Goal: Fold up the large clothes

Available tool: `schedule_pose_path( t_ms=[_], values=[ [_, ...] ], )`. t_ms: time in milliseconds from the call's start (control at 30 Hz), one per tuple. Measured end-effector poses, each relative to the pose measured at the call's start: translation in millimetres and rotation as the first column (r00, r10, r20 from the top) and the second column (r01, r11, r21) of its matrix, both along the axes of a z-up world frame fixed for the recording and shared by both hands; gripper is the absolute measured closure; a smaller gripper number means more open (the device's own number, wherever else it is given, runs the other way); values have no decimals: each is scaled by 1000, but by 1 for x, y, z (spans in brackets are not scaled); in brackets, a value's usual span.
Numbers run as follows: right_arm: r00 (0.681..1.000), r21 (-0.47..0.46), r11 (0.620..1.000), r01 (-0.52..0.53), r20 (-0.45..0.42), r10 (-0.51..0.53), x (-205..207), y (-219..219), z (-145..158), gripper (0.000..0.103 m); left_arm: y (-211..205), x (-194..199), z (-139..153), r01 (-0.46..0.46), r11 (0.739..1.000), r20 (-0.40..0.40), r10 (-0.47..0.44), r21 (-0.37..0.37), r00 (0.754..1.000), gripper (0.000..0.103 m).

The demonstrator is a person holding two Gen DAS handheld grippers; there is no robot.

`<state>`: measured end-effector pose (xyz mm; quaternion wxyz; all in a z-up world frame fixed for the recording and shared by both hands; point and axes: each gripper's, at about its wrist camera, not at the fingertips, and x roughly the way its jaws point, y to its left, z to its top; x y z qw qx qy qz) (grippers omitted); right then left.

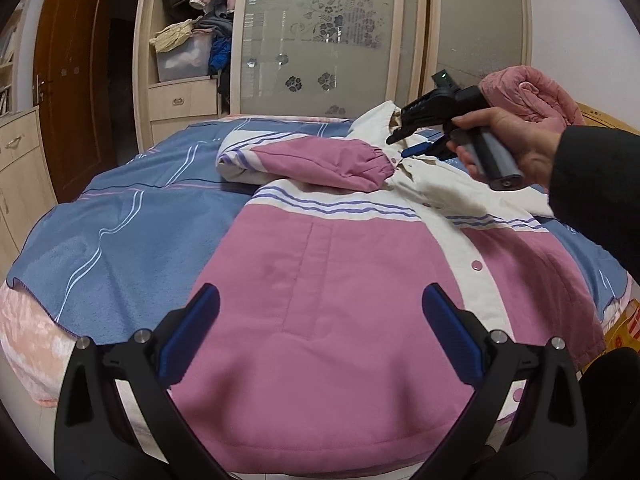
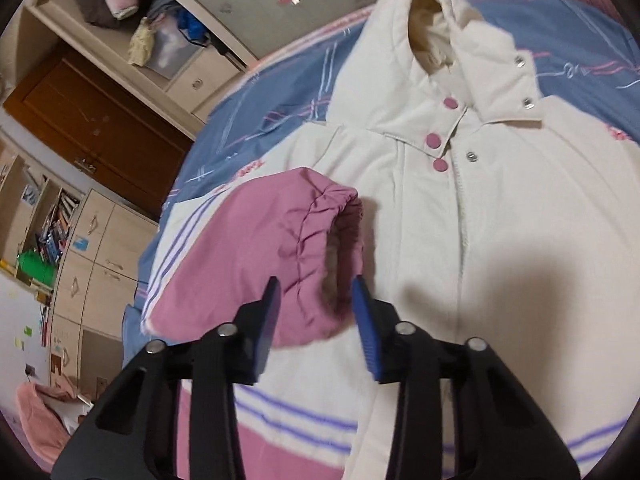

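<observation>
Found the padded pink-and-cream snap-front jacket spread front-up on the blue striped bedspread, with one pink sleeve already laid across the cream chest and ending in a gathered elastic cuff just beside the snap placket. Held the right gripper, gripped in a bare hand, tilted down over that cuff with the blue fingers narrowed to either side of it; could not make out any pad pressing on the fabric, so judged nothing held yet. Hovered the left gripper low over the pink hem, spread wide and empty. Judged the step to be squaring the sleeve before the body fold: called for pinching the cuff's stitched edge rather than the puffy padding, lifting only slightly, laying the sleeve flat and parallel to the stripes, and steadying the hem against sliding. Noted, in the open cream wardrobe behind the bed, a translucent plastic storage box with something pale and indistinct inside, a crumpled yellowish cloth draped on its lid and loose dark and blue garments piled beside it.
</observation>
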<state>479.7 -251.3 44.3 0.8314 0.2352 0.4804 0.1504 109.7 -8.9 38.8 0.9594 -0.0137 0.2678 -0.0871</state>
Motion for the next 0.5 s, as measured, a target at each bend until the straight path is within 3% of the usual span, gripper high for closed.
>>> schedule_pose_path(
  t_ms=[133, 233, 333, 500],
  values=[
    [1000, 8, 1000, -10, -25, 10, 18, 10, -11, 69, 7, 3, 0, -13, 1000, -12, 13, -15, 1000, 2],
    [999, 43, 999, -23, -33, 25, 25, 15, -17, 80, 7, 4, 0, -17, 1000, -11, 17, -13, 1000, 2],
    [998, 59, 997, -54, -3, 55, 25, 22, -16, 97, 7, 5, -1, -16, 1000, -13, 16, -12, 1000, 2],
    [995, 44, 999, -16, 102, 11, 15, 18, 8, 99, 3, 6, -2, -9, 1000, -18, 9, -5, 1000, 2]
  ],
)
